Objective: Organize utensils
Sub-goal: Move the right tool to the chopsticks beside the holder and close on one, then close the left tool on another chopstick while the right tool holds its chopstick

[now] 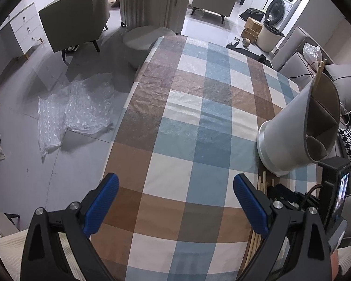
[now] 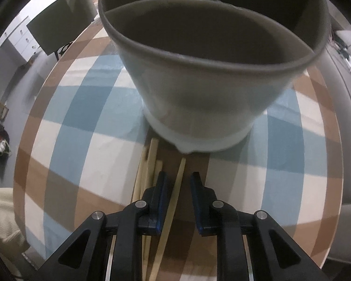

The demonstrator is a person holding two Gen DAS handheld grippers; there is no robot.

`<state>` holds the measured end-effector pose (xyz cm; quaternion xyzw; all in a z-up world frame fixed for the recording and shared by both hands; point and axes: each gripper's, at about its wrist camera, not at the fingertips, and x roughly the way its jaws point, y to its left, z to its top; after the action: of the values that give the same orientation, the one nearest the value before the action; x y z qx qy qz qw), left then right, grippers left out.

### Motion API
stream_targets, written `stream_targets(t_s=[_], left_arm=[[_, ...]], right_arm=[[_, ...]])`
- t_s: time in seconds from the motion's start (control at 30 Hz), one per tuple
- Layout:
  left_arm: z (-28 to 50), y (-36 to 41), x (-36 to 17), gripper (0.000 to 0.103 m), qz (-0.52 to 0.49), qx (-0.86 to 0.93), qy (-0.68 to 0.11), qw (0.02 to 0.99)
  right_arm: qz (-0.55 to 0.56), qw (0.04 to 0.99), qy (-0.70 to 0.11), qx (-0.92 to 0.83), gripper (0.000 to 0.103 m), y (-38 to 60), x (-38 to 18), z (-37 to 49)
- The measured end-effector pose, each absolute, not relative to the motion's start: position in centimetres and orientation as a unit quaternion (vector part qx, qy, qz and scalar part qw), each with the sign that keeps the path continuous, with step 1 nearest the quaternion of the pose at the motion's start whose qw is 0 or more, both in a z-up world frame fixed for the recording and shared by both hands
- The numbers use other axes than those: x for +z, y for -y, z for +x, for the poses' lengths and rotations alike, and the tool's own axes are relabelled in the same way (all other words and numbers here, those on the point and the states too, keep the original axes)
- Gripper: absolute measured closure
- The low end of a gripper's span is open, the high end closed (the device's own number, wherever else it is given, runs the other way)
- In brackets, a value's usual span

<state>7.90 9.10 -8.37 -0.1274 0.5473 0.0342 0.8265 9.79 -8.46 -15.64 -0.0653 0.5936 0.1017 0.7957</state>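
Observation:
A grey utensil holder [image 1: 292,128] with inner dividers stands on the checked tablecloth [image 1: 187,117] at the right; one chopstick [image 1: 318,72] stands in it. Several wooden chopsticks [image 1: 263,185] lie on the cloth in front of it. My left gripper [image 1: 175,201] is open and empty over the cloth. In the right wrist view the holder [image 2: 199,93] looms just ahead. My right gripper [image 2: 179,182] hovers low over the loose chopsticks [image 2: 147,171]. Its jaws are narrowly apart, with one chopstick [image 2: 177,187] lying between them, not clamped.
The table's left edge [image 1: 119,140] drops to the floor, where plastic wrap [image 1: 74,110] lies. A grey sofa with cushions [image 1: 348,86] runs along the right side. An armchair [image 1: 74,16] and a round stool [image 1: 142,39] stand beyond the table.

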Motion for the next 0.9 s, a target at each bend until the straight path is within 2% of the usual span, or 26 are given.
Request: stream_targets(t_s=[0.1, 0.17, 0.33, 0.73, 0.9], left_arm=[[8.0, -8.9, -8.5, 0.008, -0.119, 0.033, -0.550, 0.826], [8.1, -8.4, -9.0, 0.008, -0.108, 0.033, -0.560, 0.821], [8.3, -5.9, -11.1, 0.008, -0.057, 0.023, -0.600, 0.798], [8.0, -0.6, -13.3, 0.008, -0.044, -0.024, -0.638, 0.768], [7.7, 1.3, -14.3, 0.008, -0.032, -0.028, -0.653, 0.756]], right_arm=[[-0.067, 0.802, -0.584, 0.107, 0.085, 7.5, -15.6, 10.6], [-0.054, 0.801, -0.586, 0.108, 0.099, 7.8, -15.6, 10.6], [0.022, 0.816, -0.567, 0.112, 0.100, 10.6, -13.4, 10.5], [0.249, 0.811, -0.525, 0.074, 0.100, 21.2, -12.0, 9.1], [0.276, 0.818, -0.501, 0.053, 0.100, 24.1, -10.7, 7.9]])
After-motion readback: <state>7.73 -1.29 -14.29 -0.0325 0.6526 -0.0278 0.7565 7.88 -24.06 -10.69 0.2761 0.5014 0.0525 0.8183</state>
